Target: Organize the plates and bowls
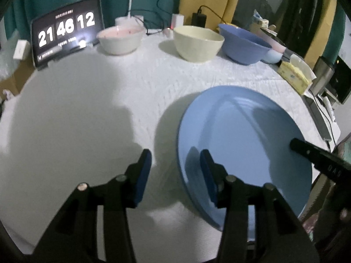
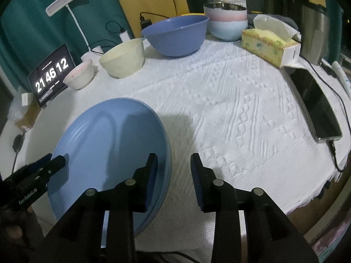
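Note:
A stack of light blue plates (image 1: 245, 144) lies on the white tablecloth, also in the right wrist view (image 2: 109, 153). My left gripper (image 1: 175, 162) is open, straddling the stack's left rim, one finger over the plate, one outside. My right gripper (image 2: 174, 166) is open, straddling the right rim the same way; its finger shows in the left wrist view (image 1: 307, 153). At the back stand a pink-white bowl (image 1: 119, 40), a cream bowl (image 1: 198, 42), a large blue bowl (image 1: 243, 46) and stacked pastel bowls (image 2: 227, 20).
A tablet clock (image 1: 65, 32) stands back left beside a desk lamp (image 2: 65, 0) and chargers. A tissue box (image 2: 269, 43), a phone (image 2: 318, 107) with cable and a metal canister (image 2: 313, 28) sit on the right side.

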A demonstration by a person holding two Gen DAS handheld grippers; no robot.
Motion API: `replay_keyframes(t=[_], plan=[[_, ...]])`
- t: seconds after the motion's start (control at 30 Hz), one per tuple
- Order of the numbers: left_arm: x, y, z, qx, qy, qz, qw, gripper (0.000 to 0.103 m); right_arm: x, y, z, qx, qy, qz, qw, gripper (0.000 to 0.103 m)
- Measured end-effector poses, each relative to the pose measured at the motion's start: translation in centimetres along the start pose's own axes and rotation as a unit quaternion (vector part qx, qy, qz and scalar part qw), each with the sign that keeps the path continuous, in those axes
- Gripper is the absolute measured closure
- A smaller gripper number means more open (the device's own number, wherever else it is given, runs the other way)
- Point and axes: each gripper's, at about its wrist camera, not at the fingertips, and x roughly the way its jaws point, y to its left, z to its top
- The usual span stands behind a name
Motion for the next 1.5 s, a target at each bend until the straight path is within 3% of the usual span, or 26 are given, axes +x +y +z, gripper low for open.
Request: replay_keyframes(t=[0.1,0.23,0.33,0.47,0.53,0.97,1.5], plan=[[0.4,0.0,0.0,-0.009,0.008,-0.015,0.9998,0.049,0.4,0.0,-0.1,0.004,0.004,0.005,1.0,0.068],[1.1,0.2,0.1,-0.021,0.012,-0.043,0.9988,0.041,1.0,-0.1,-0.1,0.016,0.013,0.027,0.999,0.057],[1.5,0.3,0.1,-0.028,0.009,-0.071,0.997,0.04,1.3,0.0,0.0,0.02,0.014,0.037,0.999,0.056],[1.5,-0.4,0.1,-0.009,-0.006,-0.071,0.9974,0.041,1.6,0.2,0.0,0.02,0.013,0.053,0.998,0.056],[1.4,-1.0,0.0,0.01,-0.014,-0.079,0.9967,0.051,1.7,0.6,0.1,0.015,0.014,0.062,0.998,0.057],[1.3,0.1,0.4,0.007,-0.018,-0.091,0.9957,0.053,1.9,1.7,0.7,0.013,0.008,0.041,0.999,0.057],[0.2,4.2,2.3,-0.02,-0.047,-0.08,0.9955,0.053,2.5,6.2,3.4,-0.023,0.004,0.048,0.999,0.057]])
